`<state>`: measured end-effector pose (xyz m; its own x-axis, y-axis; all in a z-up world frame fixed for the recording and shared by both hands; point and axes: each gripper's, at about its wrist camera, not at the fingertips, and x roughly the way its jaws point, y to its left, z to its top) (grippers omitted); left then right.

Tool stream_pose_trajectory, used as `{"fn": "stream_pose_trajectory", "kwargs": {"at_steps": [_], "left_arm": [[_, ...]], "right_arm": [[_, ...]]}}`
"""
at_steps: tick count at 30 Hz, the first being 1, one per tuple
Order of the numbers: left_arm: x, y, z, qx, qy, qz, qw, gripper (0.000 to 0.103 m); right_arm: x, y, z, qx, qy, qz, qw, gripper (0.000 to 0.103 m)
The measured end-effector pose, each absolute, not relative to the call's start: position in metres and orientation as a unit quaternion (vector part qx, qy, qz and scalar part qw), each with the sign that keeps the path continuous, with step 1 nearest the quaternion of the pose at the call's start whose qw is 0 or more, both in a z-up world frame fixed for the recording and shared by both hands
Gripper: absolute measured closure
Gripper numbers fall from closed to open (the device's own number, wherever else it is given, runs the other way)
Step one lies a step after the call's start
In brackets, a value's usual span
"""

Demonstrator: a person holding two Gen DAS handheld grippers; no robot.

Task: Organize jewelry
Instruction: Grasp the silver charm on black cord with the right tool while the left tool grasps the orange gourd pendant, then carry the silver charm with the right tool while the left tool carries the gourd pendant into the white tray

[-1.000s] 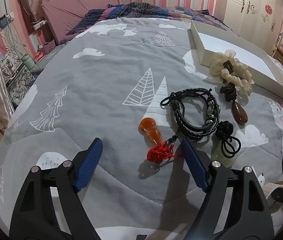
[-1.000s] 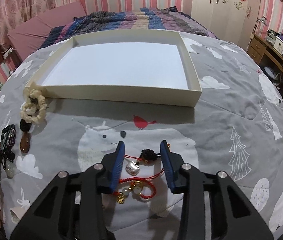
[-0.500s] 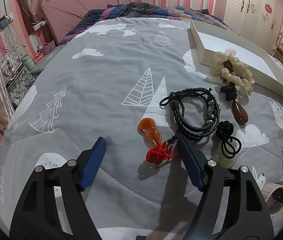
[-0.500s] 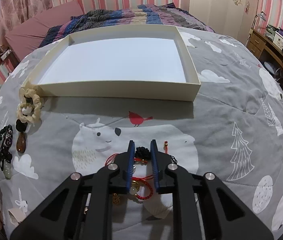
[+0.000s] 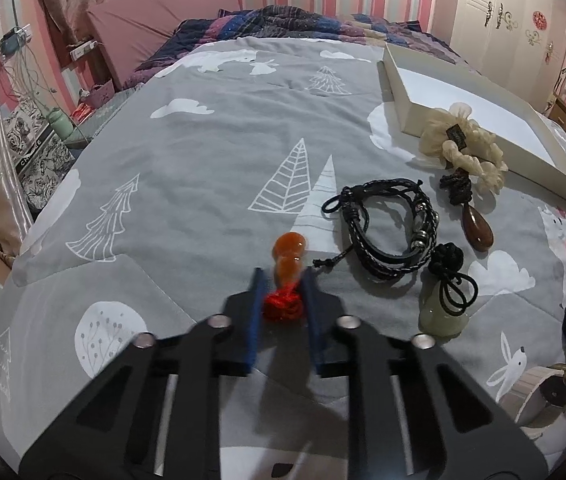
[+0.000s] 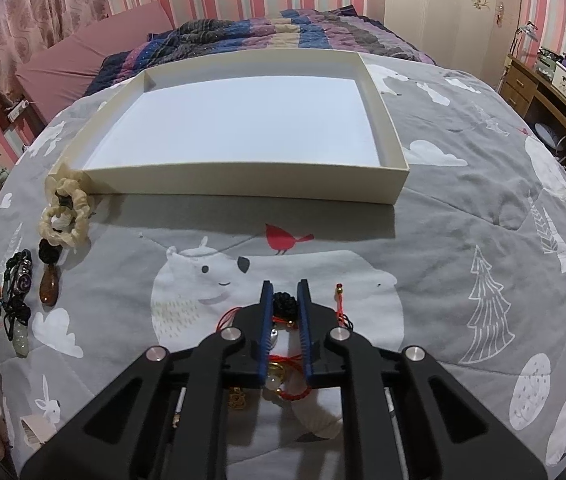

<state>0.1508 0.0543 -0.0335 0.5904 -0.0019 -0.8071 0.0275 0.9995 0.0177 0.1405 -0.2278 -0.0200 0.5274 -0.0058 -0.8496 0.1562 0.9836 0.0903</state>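
My left gripper [image 5: 283,280] has its blue pads pressed on the red knot [image 5: 282,305] of the gourd charm [image 5: 289,254], whose orange gourd pokes out just past the tips, lying on the quilt [image 5: 203,168]. My right gripper [image 6: 286,294] is clamped on the black knot [image 6: 285,304] of a red cord charm [image 6: 283,376]; its beads and gold bits lie under the jaws.

Both grips look made, but I judge nothing is sorted yet: the box [image 6: 243,188] ahead of the right gripper is bare white inside. Lying loose to the right of the left gripper are the braided bracelet [image 5: 387,224], the jade pendant [image 5: 441,314], the brown drop pendant [image 5: 479,228] and the cream scrunchie [image 5: 463,144], which leans against the box wall. A few more pieces sit at the far right edge, too cramped to tell.

The gourd is glossy, translucent orange, two-lobed, on a thin cord.
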Motion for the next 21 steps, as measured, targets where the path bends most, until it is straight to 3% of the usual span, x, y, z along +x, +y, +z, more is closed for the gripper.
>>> {"fn": "stream_pose_trajectory", "kwargs": {"at_steps": [5,14,21], "left_arm": [[0.152,0.057,-0.027,0.012,0.451,-0.004,0.892,0.093],[0.162,0.043,0.031,0.016,0.403,-0.049,0.914,0.093],[0.208,0.0,0.068,0.035,0.395,-0.125,0.91,0.093]], "right_arm": [[0.139,-0.231,-0.014,0.093,0.479,-0.038,0.872,0.092],[0.145,-0.245,0.024,0.114,0.443,-0.023,0.889,0.092],[0.169,-0.257,0.048,0.107,0.424,-0.006,0.899,0.092]]}}
